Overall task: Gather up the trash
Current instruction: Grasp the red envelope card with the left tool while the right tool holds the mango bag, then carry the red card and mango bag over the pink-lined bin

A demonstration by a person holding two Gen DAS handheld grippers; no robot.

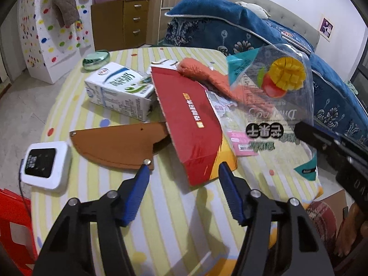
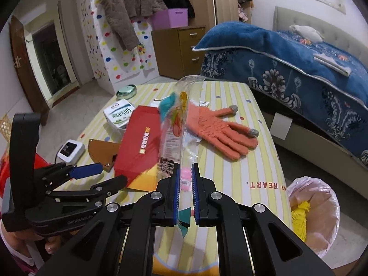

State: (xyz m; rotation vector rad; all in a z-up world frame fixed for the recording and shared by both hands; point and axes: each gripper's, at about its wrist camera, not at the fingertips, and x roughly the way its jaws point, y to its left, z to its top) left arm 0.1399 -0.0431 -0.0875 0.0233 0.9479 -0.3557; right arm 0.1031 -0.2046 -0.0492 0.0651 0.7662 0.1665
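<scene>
Blue pads (image 2: 175,191) of the right gripper (image 2: 185,192) are clenched on the lower part of a clear plastic bag (image 2: 177,124) printed with mango fruit, holding it upright and off the table (image 2: 239,179). From the left wrist view the same bag (image 1: 273,92) hangs in the air at the right, over the table's edge, with the right gripper's dark body below it.

That bag looks empty, so I judge it very light, limp and slippery: it will flop and may slide out of a loose pinch, and a squeeze cannot hurt it. The present hold near the bottom seam seems sound, since the film is doubled there.

The left gripper (image 1: 182,172) is released, its jaws wide apart and holding nothing, hovering just before the near end of the red box (image 1: 191,126). This box lies slantwise on the table, partly over a brown sheath (image 1: 119,142) and against a milk carton (image 1: 119,89). It is probably thin card, light but stiff, liable to crush if empty; its narrow near end, across the short sides, is the likely place to grip.

An orange glove (image 2: 220,131) lies flat beyond the box, soft and not obviously trash. A lined bin (image 2: 315,214) stands on the floor just right of the table, with something yellow in it.
</scene>
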